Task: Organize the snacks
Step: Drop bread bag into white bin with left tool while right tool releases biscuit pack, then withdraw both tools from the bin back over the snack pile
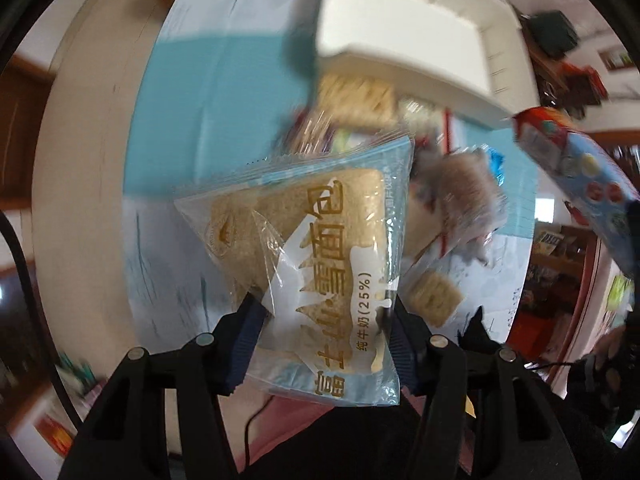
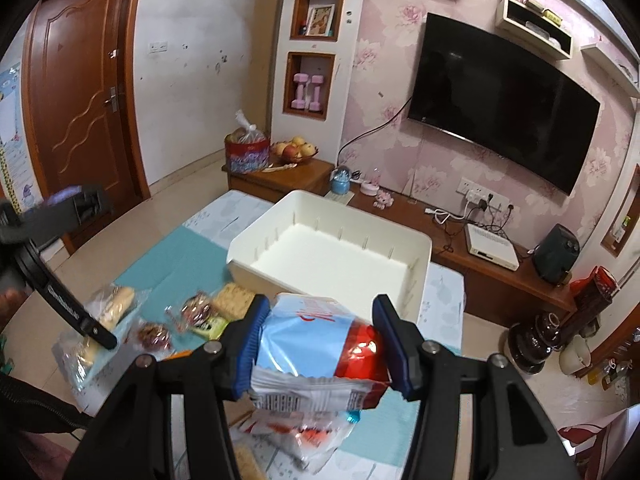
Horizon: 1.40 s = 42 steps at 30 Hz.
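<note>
My left gripper [image 1: 324, 324] points almost straight down and is shut on a bread packet [image 1: 320, 240], a clear and blue wrapper with gold print, held above the table. My right gripper [image 2: 320, 320] is shut on a blue, red and white snack bag [image 2: 320, 344], just in front of the white bin [image 2: 256, 268]. That bag shows in the left wrist view at the right edge [image 1: 576, 176]. The bin [image 1: 400, 32] holds nothing that I can see. Loose snacks lie on the blue cloth [image 2: 188, 248]: wrapped round pastries [image 2: 196, 312] and cracker packs [image 2: 236, 304].
A red and white packet [image 2: 304, 436] lies under my right gripper. The left gripper's finger [image 2: 94, 330] crosses the bread packet at the table's left edge. Beyond the table stand a low wooden cabinet [image 2: 500, 280], a wall TV [image 2: 500, 108] and a fruit bowl [image 2: 294, 150].
</note>
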Each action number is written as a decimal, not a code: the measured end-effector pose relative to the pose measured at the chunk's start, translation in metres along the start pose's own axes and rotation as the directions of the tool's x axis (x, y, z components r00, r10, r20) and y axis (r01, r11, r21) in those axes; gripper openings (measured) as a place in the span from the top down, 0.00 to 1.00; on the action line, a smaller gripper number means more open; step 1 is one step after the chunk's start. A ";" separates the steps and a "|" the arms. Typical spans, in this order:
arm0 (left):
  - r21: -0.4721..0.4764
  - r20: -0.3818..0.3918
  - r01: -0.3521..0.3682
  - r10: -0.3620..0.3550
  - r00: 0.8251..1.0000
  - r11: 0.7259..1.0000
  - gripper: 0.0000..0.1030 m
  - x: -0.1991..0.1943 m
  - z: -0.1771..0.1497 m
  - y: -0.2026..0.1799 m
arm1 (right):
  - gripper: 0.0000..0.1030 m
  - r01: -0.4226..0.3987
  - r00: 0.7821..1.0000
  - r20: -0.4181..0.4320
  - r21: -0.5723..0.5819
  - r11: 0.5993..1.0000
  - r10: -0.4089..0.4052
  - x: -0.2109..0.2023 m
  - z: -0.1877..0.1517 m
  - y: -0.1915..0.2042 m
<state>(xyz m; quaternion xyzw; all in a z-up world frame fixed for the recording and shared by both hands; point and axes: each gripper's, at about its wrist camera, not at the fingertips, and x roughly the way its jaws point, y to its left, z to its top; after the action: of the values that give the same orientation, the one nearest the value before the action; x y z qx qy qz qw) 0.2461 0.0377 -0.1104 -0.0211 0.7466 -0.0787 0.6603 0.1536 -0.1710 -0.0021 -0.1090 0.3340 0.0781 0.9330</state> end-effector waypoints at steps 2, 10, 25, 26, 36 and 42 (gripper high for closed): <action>0.038 0.037 -0.022 0.021 0.999 0.999 0.45 -0.016 0.019 -0.012 | 0.48 0.016 1.000 0.003 0.005 1.000 -0.016 0.005 0.005 -0.004; 0.139 0.204 0.001 -0.029 0.978 0.990 0.45 -0.063 0.101 -0.054 | 0.48 0.087 0.996 0.031 0.056 0.995 -0.088 0.035 0.030 -0.029; 0.341 0.388 0.046 -0.185 0.903 0.939 0.43 -0.034 0.194 -0.106 | 0.48 0.171 0.980 0.075 0.145 0.975 -0.183 0.108 0.051 -0.058; 0.342 0.395 0.042 -0.184 0.900 0.939 0.42 -0.029 0.199 -0.106 | 0.52 0.178 0.978 0.084 0.150 0.973 -0.192 0.112 0.052 -0.060; 0.326 0.453 0.039 -0.192 0.871 0.945 0.24 -0.015 0.220 -0.106 | 0.52 0.227 0.965 0.088 0.193 0.954 -0.248 0.123 0.067 -0.068; 0.304 0.465 0.048 -0.192 0.864 0.951 0.24 -0.025 0.205 -0.096 | 0.52 0.217 0.971 0.050 0.217 0.952 -0.233 0.115 0.064 -0.064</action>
<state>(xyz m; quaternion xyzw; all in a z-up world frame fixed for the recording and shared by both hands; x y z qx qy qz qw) 0.4456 -0.0721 -0.0951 0.0071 0.5332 -0.2177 0.8175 0.2944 -0.2082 -0.0173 -0.0442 0.2903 -0.0603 0.9540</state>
